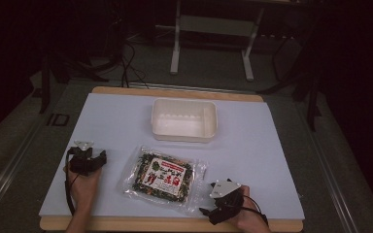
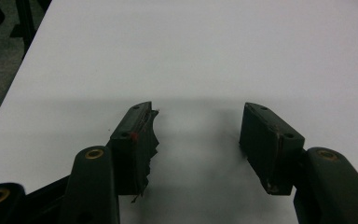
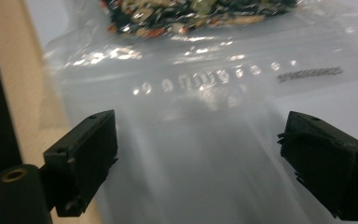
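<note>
While the right gripper stands with its two black jaws spread wide, nothing is pinched between them: the clear sealed edge of a plastic food packet lies flat on the table under the gap, and the pads press on none of it. In the high view this gripper sits at about four o'clock from the packet, at its near corner, close to the table's front edge.

To do this grasp well, I judge the jaws should slide in low and level so one pad goes beneath the thin flap and one above it. They should close on the empty border rather than on the filled middle, since slick film could slip or crumple.

The left gripper rests with its jaws apart over bare white tabletop, holding nothing. In the high view it lies at about nine o'clock from the packet, well apart from it.

Beyond the packet, at twelve o'clock, stands an empty white tray, upright and near the far edge of the table.

Counted: two grippers, one packet of dark green and red dried food, one tray, one table.
</note>
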The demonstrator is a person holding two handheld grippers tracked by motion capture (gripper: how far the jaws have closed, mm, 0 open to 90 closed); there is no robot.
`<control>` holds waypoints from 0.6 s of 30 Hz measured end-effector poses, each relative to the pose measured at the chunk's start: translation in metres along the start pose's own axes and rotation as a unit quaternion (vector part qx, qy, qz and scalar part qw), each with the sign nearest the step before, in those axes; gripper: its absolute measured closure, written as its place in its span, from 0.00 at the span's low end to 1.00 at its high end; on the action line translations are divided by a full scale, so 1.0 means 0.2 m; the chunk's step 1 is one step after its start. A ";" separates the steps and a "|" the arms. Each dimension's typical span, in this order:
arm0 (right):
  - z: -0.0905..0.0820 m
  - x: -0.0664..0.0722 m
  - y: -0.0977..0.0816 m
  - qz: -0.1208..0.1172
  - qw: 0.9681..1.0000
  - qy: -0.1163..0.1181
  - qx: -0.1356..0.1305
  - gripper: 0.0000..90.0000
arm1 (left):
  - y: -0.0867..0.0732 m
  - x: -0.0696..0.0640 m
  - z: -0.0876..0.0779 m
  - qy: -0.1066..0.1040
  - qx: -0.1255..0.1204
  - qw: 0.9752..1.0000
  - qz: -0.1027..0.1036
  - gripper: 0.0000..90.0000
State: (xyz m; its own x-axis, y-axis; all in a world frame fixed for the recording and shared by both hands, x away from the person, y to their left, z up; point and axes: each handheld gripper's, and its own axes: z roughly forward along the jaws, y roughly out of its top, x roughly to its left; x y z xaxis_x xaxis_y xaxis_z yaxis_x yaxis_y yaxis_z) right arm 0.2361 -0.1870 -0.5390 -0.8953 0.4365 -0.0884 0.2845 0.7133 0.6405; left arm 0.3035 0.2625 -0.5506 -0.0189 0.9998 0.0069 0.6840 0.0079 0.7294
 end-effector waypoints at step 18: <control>-0.03 0.02 0.00 -0.015 1.000 0.008 0.016 0.15 | 0.00 0.00 0.00 -0.001 0.000 1.000 -0.002 0.49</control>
State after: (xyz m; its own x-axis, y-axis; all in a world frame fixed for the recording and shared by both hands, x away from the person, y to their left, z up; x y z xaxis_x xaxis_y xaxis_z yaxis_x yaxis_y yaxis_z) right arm 0.2306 -0.1890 -0.5353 -0.9087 0.4065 -0.0949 0.2683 0.7429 0.6133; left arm 0.3033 0.2629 -0.5505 -0.0211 0.9998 0.0031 0.6844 0.0122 0.7290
